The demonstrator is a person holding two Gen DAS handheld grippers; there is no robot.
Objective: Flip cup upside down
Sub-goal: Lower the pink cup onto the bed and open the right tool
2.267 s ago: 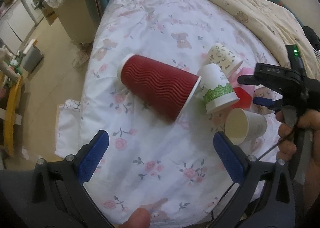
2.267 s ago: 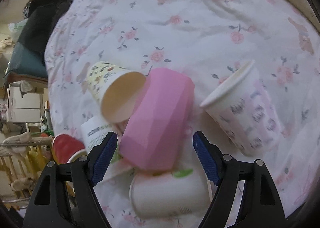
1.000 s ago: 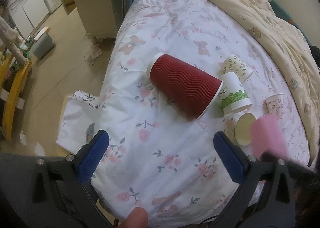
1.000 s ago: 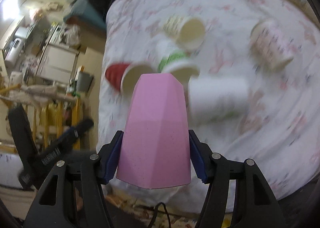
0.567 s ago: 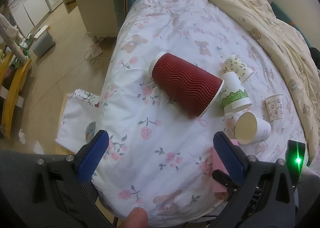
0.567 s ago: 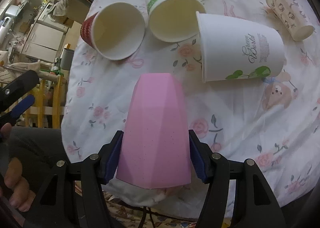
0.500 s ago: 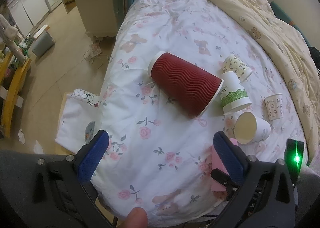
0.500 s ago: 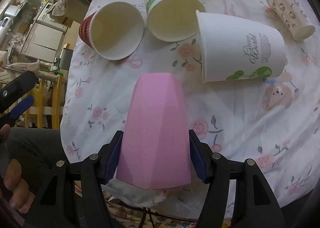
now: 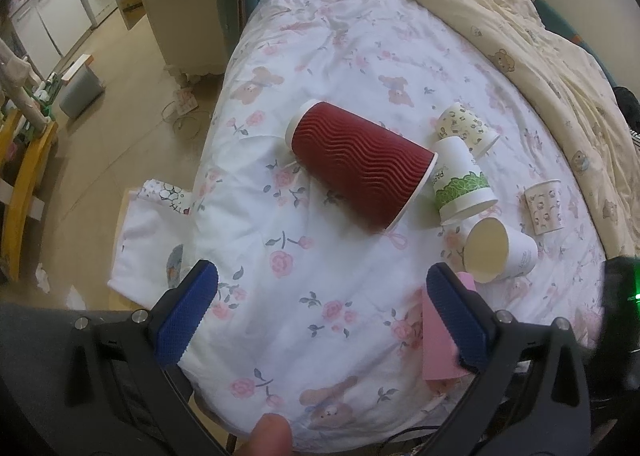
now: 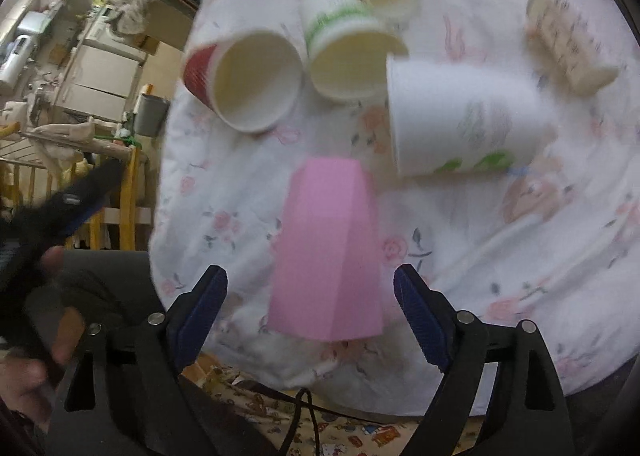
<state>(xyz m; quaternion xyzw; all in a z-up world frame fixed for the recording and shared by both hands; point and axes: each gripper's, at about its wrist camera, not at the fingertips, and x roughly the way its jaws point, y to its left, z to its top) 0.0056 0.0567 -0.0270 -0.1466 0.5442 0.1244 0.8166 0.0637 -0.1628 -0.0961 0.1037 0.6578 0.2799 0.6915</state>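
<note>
A pink faceted cup [image 10: 326,252] stands upside down on the floral bedsheet near the bed's front edge, narrow base up. My right gripper [image 10: 310,310] is open, its blue pads on either side of the cup's wide rim with a gap on each side. In the left wrist view the pink cup [image 9: 434,340] shows partly behind the right finger. My left gripper [image 9: 320,308] is open and empty above the sheet.
A red ribbed cup [image 9: 360,166], a green-banded cup [image 9: 460,184], a plain white cup [image 9: 498,252] and two small patterned cups [image 9: 466,128] [image 9: 544,208] lie on their sides on the sheet. A cream duvet [image 9: 520,28] lies at the right. The bed edge drops to the floor at left.
My right gripper was shut on the pink cup and has opened. The cup now stands free on the sheet. The right wrist view is blurred by motion. The left gripper has barely moved.
</note>
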